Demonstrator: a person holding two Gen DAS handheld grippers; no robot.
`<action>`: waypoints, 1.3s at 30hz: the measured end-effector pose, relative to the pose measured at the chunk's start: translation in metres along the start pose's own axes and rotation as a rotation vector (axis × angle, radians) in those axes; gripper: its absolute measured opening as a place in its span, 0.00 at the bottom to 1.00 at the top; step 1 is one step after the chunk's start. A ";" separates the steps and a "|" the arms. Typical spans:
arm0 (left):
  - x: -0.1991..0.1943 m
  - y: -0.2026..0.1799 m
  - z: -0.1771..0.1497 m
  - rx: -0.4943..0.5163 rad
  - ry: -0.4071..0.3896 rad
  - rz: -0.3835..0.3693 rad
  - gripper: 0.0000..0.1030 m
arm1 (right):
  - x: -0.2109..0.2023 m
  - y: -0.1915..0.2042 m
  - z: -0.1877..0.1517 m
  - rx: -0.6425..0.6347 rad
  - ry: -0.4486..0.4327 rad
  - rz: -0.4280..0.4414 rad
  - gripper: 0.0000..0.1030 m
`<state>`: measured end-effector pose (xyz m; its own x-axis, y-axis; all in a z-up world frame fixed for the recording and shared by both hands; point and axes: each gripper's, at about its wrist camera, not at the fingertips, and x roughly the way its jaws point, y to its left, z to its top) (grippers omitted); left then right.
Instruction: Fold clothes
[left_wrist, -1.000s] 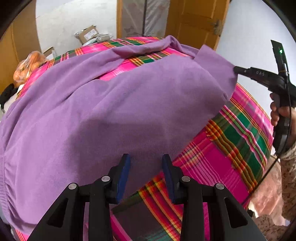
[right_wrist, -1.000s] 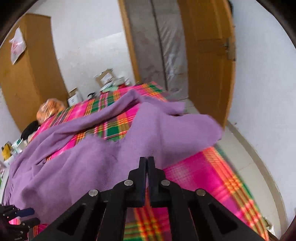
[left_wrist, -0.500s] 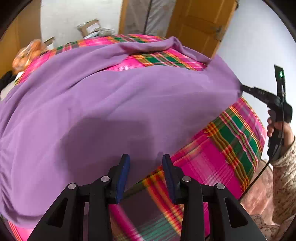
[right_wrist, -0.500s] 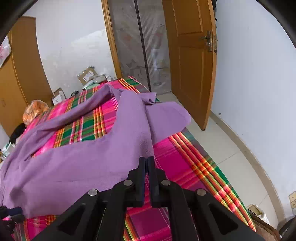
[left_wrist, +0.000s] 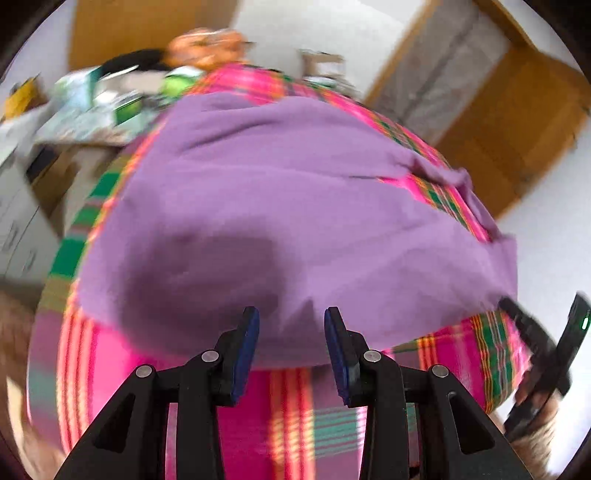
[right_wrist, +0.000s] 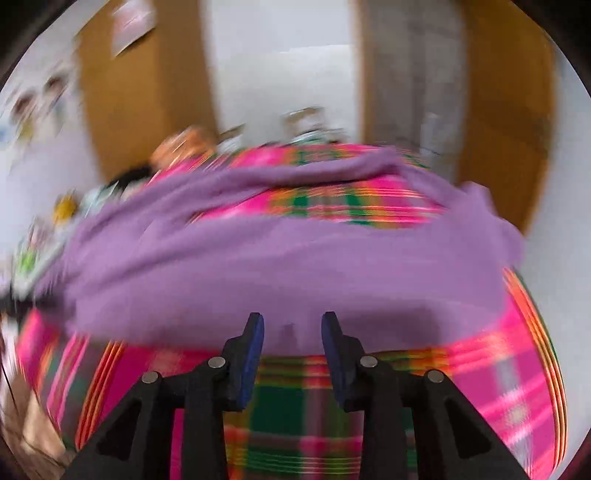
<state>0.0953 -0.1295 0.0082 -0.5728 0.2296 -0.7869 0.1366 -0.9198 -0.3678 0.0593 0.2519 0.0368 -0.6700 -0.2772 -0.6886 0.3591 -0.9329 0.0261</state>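
Observation:
A large purple garment (left_wrist: 280, 206) lies spread over a bed with a pink, green and orange plaid cover (left_wrist: 295, 410). My left gripper (left_wrist: 291, 325) hangs open just above the garment's near hem, nothing between its blue pads. In the right wrist view the same purple garment (right_wrist: 295, 266) stretches across the plaid cover (right_wrist: 306, 413), and my right gripper (right_wrist: 291, 328) is open over its near edge, holding nothing. The right gripper (left_wrist: 517, 314) also shows at the left wrist view's lower right, next to the garment's corner. Both views are motion-blurred.
A cluttered side table (left_wrist: 85, 107) with boxes and an orange bag (left_wrist: 207, 44) stands beyond the bed's far left. A wooden door (left_wrist: 517, 122) and white wall are at the right. A wooden wardrobe (right_wrist: 140, 81) stands behind the bed.
The right gripper, shut on the garment's corner before, now stands open with the cloth released. Both grippers swung leftward along the bed; the garment lies flatter.

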 end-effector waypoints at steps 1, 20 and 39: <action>-0.004 0.008 -0.002 -0.028 -0.003 0.007 0.37 | 0.003 0.014 0.000 -0.053 0.005 0.018 0.34; -0.023 0.078 -0.020 -0.371 -0.028 -0.052 0.45 | 0.026 0.089 -0.006 -0.221 0.074 0.078 0.38; -0.014 0.088 0.004 -0.557 -0.070 -0.249 0.07 | 0.034 0.169 -0.006 -0.443 0.057 0.230 0.49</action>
<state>0.1118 -0.2145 -0.0114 -0.6906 0.3774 -0.6169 0.3832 -0.5324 -0.7547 0.1014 0.0860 0.0135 -0.5091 -0.4401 -0.7397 0.7430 -0.6585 -0.1196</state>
